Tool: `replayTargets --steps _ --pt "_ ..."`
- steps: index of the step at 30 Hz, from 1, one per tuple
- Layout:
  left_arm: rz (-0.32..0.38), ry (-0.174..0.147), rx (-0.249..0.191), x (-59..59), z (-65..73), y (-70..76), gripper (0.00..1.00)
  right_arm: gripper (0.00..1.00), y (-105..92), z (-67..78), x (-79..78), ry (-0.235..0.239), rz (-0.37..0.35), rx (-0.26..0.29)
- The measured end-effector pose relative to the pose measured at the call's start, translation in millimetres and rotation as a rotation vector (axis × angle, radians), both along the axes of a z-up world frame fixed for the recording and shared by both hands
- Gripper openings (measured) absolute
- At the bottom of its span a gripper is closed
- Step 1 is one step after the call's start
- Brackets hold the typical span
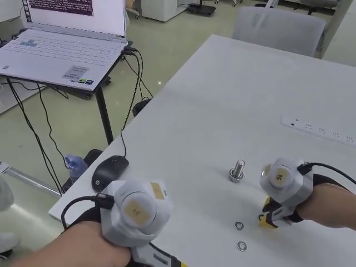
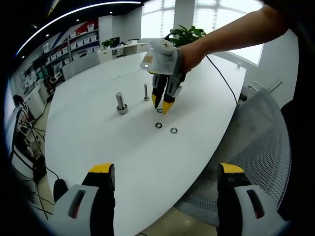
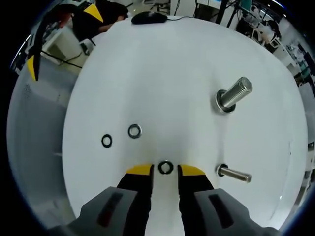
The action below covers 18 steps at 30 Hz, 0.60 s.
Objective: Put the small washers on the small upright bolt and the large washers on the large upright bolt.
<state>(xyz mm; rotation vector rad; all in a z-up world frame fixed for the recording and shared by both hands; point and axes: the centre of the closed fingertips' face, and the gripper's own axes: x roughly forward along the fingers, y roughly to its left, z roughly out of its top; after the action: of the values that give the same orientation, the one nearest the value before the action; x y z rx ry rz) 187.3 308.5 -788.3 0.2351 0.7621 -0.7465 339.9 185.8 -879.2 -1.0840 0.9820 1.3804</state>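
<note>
The large bolt (image 1: 237,171) (image 3: 232,95) stands upright mid-table, and the small bolt (image 3: 234,173) (image 2: 146,92) stands close to it. My right gripper (image 3: 165,170) (image 1: 266,219) points down at the table, open, with one washer (image 3: 166,167) lying between its yellow fingertips. Two more washers (image 3: 135,131) (image 3: 107,140) lie flat to the left of it; the head view shows them (image 1: 239,225) (image 1: 241,245) near the table's front edge. My left gripper (image 2: 165,169) (image 1: 136,214) hovers at the front left, jaws wide open and empty.
A black mouse (image 1: 109,169) sits at the table's left corner. A white power strip (image 1: 320,129) lies at the far right. A laptop (image 1: 61,50) on a stand is off the table's left, and a grey chair (image 1: 278,28) stands behind.
</note>
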Motion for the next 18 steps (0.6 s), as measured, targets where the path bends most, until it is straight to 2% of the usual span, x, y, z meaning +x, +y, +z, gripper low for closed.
replayTargets --steps 3,18 --pt "0.001 -0.006 -0.003 0.1 2.2 -0.4 0.86 0.15 -0.9 -0.7 0.8 -0.006 0.001 -0.005" --pt "-0.001 0.008 0.011 -4.0 0.0 -1.6 0.83 0.13 -0.2 -1.3 -1.2 -0.009 -0.016 -0.018"
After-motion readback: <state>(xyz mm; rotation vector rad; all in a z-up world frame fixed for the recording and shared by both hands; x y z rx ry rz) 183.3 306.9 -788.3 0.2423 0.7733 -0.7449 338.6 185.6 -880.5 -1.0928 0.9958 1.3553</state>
